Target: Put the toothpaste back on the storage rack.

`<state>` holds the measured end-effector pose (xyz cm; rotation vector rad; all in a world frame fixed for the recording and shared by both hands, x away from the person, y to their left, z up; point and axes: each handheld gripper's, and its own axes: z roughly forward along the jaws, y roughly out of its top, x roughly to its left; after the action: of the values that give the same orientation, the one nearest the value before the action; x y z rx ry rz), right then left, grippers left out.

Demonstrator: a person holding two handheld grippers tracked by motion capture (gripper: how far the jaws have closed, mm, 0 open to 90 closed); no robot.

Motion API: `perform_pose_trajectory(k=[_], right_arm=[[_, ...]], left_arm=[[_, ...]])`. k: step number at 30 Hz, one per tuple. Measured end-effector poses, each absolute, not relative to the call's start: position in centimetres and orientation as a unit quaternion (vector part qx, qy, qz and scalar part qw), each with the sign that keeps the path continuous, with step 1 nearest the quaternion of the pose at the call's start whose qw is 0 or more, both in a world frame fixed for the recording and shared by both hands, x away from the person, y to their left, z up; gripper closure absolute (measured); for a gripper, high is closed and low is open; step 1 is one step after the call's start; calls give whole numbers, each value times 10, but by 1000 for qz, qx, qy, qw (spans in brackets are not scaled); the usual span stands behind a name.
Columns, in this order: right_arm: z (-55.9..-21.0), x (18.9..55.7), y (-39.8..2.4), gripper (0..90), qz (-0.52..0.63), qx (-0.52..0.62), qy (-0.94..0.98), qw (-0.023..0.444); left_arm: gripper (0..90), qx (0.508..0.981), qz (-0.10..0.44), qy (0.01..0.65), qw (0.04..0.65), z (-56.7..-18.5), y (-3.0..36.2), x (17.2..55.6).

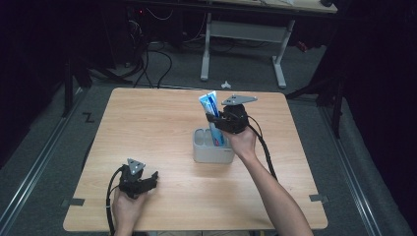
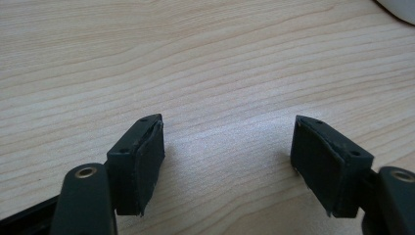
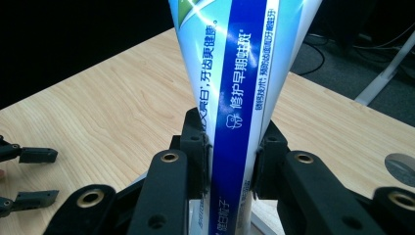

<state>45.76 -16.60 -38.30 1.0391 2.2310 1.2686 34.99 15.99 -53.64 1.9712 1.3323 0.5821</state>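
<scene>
A blue and white toothpaste tube point(image 1: 211, 112) stands upright with its lower end inside a light grey holder cup point(image 1: 211, 151) at the middle of the wooden table point(image 1: 147, 123). My right gripper point(image 1: 219, 122) is shut on the toothpaste tube point(image 3: 235, 98) partway up, pads pressed on both sides. My left gripper point(image 1: 147, 181) rests near the front left of the table, open, with bare wood between its pads point(image 2: 147, 156).
A white-legged desk point(image 1: 241, 34) and cables stand on the floor beyond the table's far edge. A corner of the holder cup point(image 2: 399, 7) peeks in at the top right of the left gripper view. The left gripper's jaws appear at the left edge of the right gripper view.
</scene>
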Motion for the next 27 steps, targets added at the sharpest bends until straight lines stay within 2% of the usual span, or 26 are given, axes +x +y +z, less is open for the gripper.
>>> perform_pose_trajectory(k=[27], right_arm=[[-398, 454, -170, 719, 429, 369, 804, 182]], left_arm=[[290, 757, 224, 512, 339, -536, 160, 350]])
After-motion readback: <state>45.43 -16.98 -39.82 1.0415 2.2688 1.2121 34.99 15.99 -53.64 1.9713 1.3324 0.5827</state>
